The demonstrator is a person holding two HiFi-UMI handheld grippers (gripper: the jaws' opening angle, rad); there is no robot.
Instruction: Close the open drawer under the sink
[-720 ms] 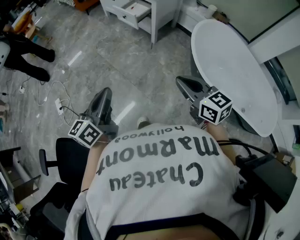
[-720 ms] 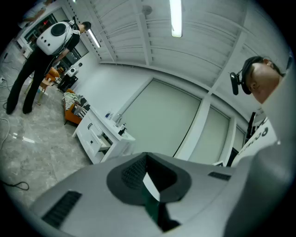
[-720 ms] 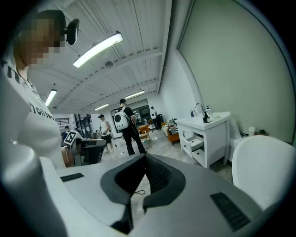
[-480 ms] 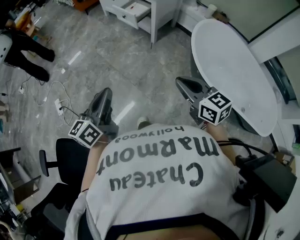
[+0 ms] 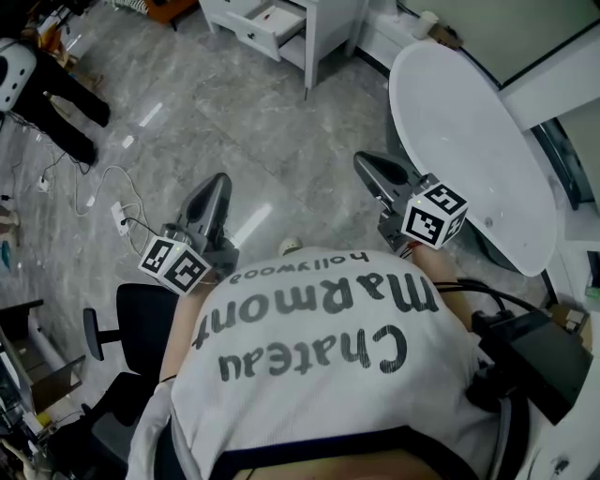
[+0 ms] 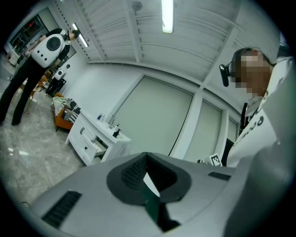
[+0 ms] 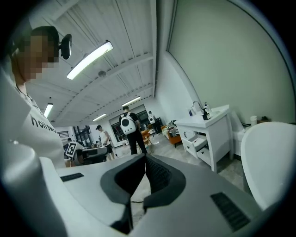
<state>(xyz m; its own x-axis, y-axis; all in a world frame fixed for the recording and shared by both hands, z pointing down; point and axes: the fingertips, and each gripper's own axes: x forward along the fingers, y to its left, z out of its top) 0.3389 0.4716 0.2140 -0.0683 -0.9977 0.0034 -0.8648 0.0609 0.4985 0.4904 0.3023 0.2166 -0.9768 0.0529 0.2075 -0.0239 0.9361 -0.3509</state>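
Observation:
The white sink cabinet (image 5: 323, 33) stands far off at the top of the head view, and its open drawer (image 5: 267, 21) sticks out to the left. In the left gripper view the drawer (image 6: 98, 147) shows open under the sink; in the right gripper view the drawer (image 7: 200, 141) hangs out too. My left gripper (image 5: 218, 184) and right gripper (image 5: 366, 163) are held out level in front of my chest, well short of the cabinet. Both are shut with nothing between the jaws, as the left gripper (image 6: 146, 155) and the right gripper (image 7: 145, 159) show in their own views.
A white round table (image 5: 469, 141) stands close on my right. A black office chair (image 5: 141, 319) is at my left, with cables (image 5: 112, 202) on the grey floor beyond it. A person (image 5: 47, 84) stands at the far left; others (image 7: 127, 129) stand in the room's back.
Both grippers have edged slightly forward towards the cabinet. The person at the far left has shifted. Jaws unchanged.

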